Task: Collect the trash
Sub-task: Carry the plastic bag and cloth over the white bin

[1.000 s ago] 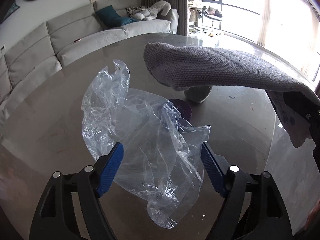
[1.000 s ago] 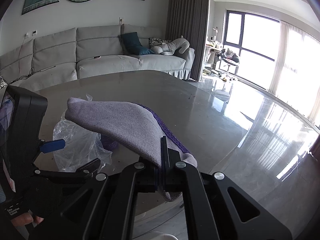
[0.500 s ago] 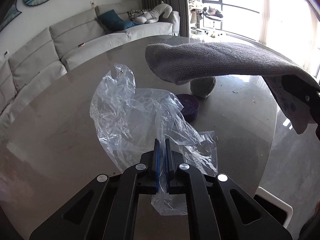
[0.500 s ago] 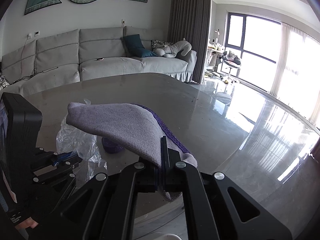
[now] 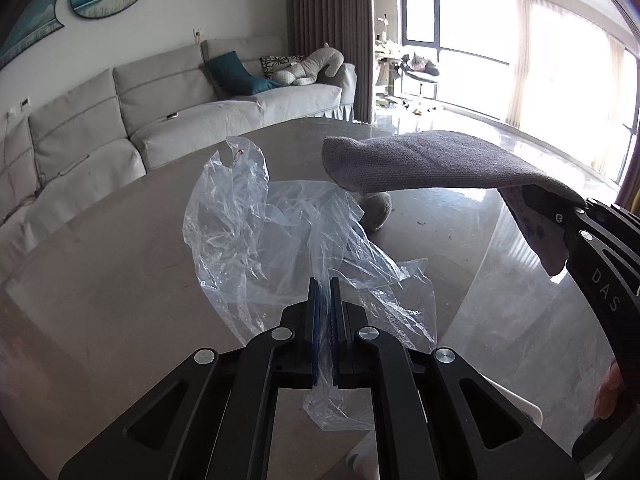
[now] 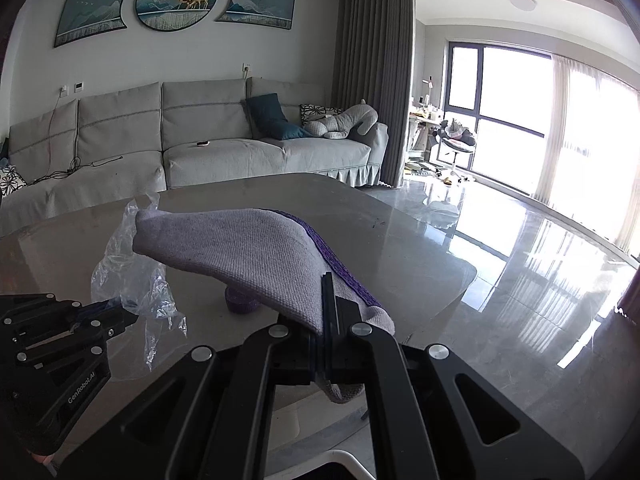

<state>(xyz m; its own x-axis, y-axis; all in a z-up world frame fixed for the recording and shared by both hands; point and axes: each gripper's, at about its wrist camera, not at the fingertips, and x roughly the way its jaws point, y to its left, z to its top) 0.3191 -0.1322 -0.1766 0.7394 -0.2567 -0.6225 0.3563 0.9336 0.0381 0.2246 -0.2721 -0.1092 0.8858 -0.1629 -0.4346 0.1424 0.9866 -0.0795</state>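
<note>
My left gripper (image 5: pixel 325 284) is shut on a crumpled clear plastic bag (image 5: pixel 256 236) and holds it up above the grey table (image 5: pixel 100 264). The bag also shows in the right wrist view (image 6: pixel 128 276), hanging from the left gripper (image 6: pixel 124 314). My right gripper (image 6: pixel 327 280) is shut on a grey-lilac sock with a purple stripe (image 6: pixel 248 252), held level over the table. In the left wrist view the sock (image 5: pixel 424 164) sticks out from the right gripper at the right edge.
A small purple roll (image 6: pixel 240 302) stands on the table under the sock, and a grey balled sock (image 5: pixel 378 208) lies beyond the bag. A white bin rim (image 5: pixel 516 404) shows below the table's near edge. A grey sofa (image 6: pixel 200 152) is behind.
My left gripper closed on the plastic bag and lifted it off the table, tilting upward. My right gripper kept hold of the sock and rose slightly.
</note>
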